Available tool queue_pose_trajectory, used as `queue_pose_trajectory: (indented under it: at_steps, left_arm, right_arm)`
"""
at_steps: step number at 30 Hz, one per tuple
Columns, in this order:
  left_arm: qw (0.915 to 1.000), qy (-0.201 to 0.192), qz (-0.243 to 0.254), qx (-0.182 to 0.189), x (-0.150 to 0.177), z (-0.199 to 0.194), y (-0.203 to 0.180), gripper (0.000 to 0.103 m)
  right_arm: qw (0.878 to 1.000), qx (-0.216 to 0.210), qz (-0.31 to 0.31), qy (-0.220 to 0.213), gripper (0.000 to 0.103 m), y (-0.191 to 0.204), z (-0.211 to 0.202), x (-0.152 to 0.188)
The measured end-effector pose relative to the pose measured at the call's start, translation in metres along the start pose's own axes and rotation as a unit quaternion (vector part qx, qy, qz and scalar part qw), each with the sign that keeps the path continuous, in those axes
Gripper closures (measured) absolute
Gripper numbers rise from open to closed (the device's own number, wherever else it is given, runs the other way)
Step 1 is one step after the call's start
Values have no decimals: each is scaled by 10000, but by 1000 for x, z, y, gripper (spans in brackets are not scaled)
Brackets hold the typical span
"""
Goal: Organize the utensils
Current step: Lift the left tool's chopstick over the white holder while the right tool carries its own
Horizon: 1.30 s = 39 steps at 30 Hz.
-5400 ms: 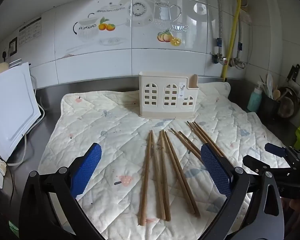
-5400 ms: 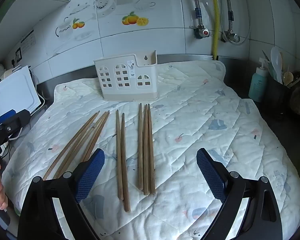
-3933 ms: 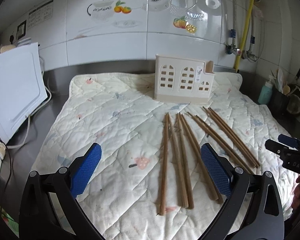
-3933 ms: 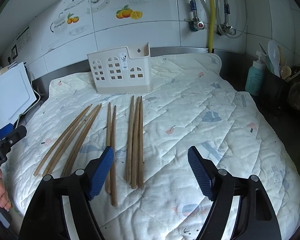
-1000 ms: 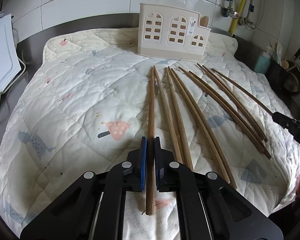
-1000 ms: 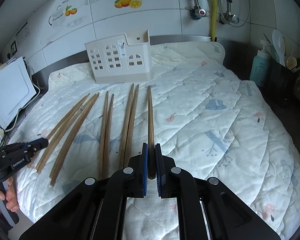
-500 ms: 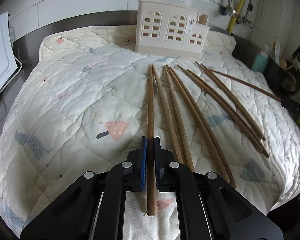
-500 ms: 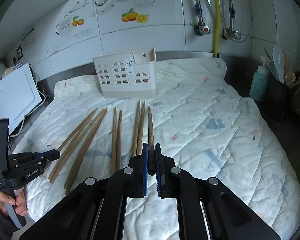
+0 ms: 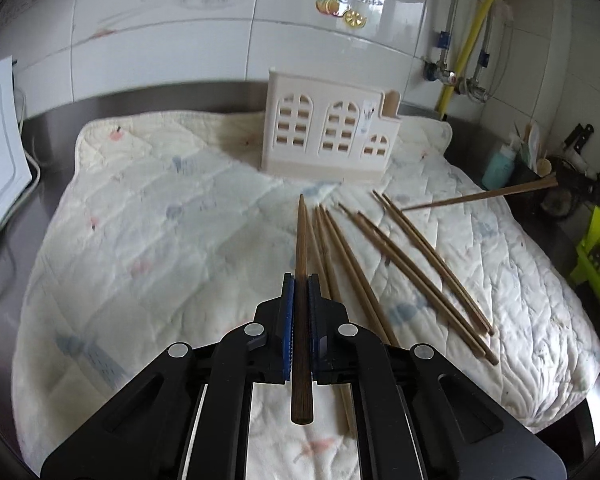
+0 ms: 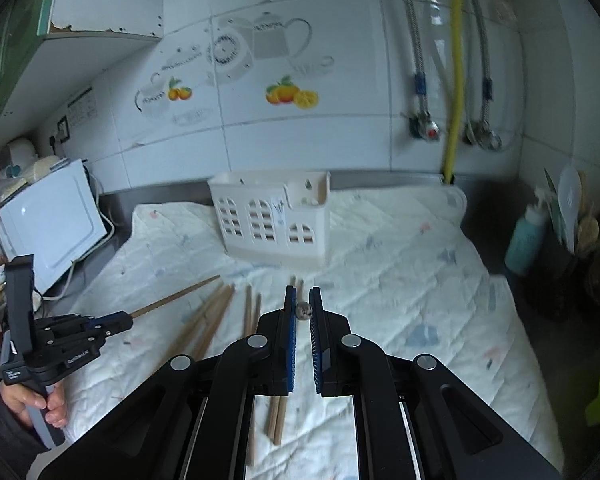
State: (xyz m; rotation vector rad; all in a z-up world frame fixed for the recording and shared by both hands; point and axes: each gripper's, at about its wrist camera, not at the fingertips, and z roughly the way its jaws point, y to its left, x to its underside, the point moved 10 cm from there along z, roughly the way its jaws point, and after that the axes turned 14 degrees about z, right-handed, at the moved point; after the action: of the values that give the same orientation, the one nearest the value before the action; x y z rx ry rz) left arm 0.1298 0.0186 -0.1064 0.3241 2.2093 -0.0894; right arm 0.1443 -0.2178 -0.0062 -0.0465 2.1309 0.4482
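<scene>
Gripping one chopstick (image 9: pixel 301 280) each, both tongs (image 9: pixel 300 292) clamped tight.

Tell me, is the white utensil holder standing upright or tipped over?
Upright. The white utensil holder sits on its base on the quilted mat, open top facing up, arched window cutouts the right way up in both wrist views.

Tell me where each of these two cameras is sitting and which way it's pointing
Left wrist: sits on the left gripper, looking forward and down over the quilted mat toward the cream utensil holder; its jaws are shut on a chopstick.
Right wrist: sits on the right gripper, facing the tiled wall and holder; its jaws grip a chopstick end-on; the person's hand shows.
Shared: holder, mat, loose chopsticks, and each view catches the other gripper's chopstick.
</scene>
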Motion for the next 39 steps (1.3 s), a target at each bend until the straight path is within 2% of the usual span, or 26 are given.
queue_pose_trajectory:
  at_steps: [5,9,15,20,24,32,39]
  left_arm:
    - [9999,-110,41,85,-19,-4,7,98]
    - [9997,-221,94,101,-41,-11,14,98]
    - [9983,-506,193,201,-85,-30,23,98]
    - [9968,-698,325,225,-125,-47,29,98]
    - [9963,-664,530,158,-156,-45,30,98]
    - [9957,-811,415,141,-196,-39,38,98]
    - [9908,-1287,408,-39,-254,-42,42,98]
  right_arm:
    - [9996,-192,-180,129,97,12,3,-26]
    - [9989,-287,-313,195,97,21,6,-61]
    - [9983,-208,-537,11,97,35,8,-123]
    - [9982,-98,-593,-33,97,39,21,-160]
    - [9977,60,-675,22,97,41,41,-172]
    - [9977,93,-632,209,97,37,70,-170]
    - [9969,130,-653,417,97,35,89,-167]
